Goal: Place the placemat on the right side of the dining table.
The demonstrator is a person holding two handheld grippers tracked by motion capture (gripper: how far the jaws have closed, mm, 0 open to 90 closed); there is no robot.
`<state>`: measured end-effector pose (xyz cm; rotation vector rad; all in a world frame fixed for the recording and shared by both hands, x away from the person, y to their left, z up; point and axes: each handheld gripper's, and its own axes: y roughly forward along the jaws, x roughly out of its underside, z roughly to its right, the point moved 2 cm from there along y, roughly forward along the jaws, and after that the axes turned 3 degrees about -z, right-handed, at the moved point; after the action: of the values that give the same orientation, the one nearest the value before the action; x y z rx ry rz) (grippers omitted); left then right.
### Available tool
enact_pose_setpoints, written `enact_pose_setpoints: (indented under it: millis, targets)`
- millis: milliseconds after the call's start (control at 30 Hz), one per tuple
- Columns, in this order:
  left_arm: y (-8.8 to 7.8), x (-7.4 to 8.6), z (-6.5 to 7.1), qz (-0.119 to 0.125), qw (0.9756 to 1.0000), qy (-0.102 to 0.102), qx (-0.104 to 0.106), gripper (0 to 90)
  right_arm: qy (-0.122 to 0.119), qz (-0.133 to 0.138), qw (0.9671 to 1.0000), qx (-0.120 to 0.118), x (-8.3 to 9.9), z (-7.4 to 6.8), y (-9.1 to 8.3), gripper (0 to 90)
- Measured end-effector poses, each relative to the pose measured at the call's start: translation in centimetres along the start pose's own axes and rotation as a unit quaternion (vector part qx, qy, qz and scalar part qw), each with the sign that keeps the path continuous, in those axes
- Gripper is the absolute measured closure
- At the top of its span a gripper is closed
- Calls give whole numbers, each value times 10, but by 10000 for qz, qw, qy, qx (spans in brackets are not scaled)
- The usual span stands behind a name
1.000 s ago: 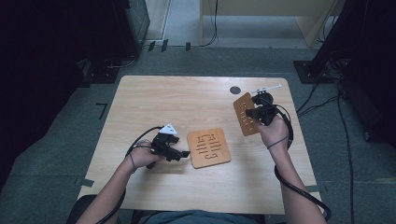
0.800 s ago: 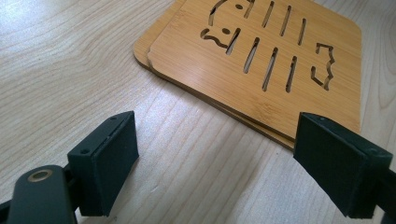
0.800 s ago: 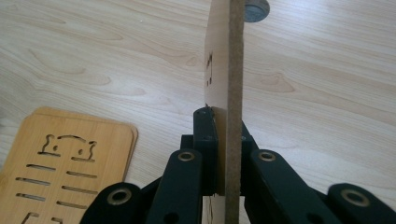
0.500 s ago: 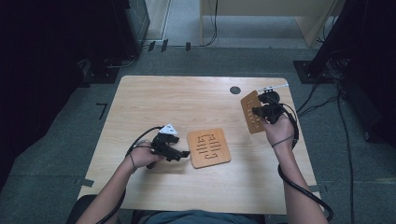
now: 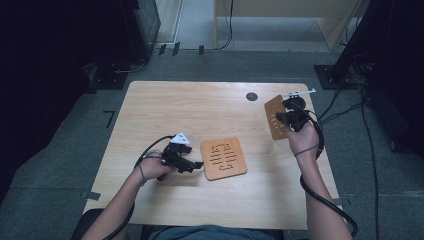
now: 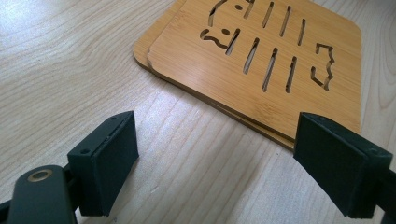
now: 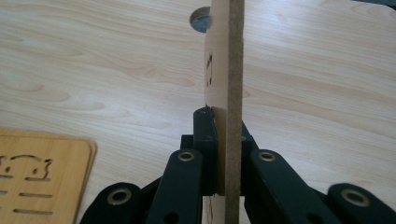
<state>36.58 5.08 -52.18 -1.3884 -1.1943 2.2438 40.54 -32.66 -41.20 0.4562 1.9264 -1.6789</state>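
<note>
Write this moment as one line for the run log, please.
right gripper: shut on lifted trivet | left gripper: open, beside stacked trivets | table

A lab or studio: bare wooden surface (image 5: 200, 115) on grey carpet (image 5: 65, 165), cables (image 5: 350, 107), dark equipment stands (image 5: 345, 65).

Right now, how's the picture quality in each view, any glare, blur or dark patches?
High view: the table is evenly lit, the surrounding floor and corners fall into deep shadow, and detail is soft. Left gripper view: bright glare washes out the wood at the top left; the stacked bamboo trivets are sharp. Right gripper view: the held board and the fingers look slightly soft.
</note>
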Motion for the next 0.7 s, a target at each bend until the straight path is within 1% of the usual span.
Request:
enact_pose_setpoints:
  millis: [167,200,367,433,533,700]
  targets:
    - [0,0,0,0,10000,13,1,129,187,11,9998,78,0,12,1,876]
    - [0,0,0,0,10000,15,0,129,183,16,9998,88,0,14,1,876]
    - [0,0,0,-1,10000,16,1,130,240,19,9996,150,0,17,3,876]
    - [0,0,0,2,10000,16,4,129,300,12,9994,162,0,19,4,876]
    - [0,0,0,13,10000,22,12,129,393,-57,9991,164,0,22,7,875]
    - [1,0,0,34,10000,20,14,129,461,-129,9987,194,-5,22,11,875]
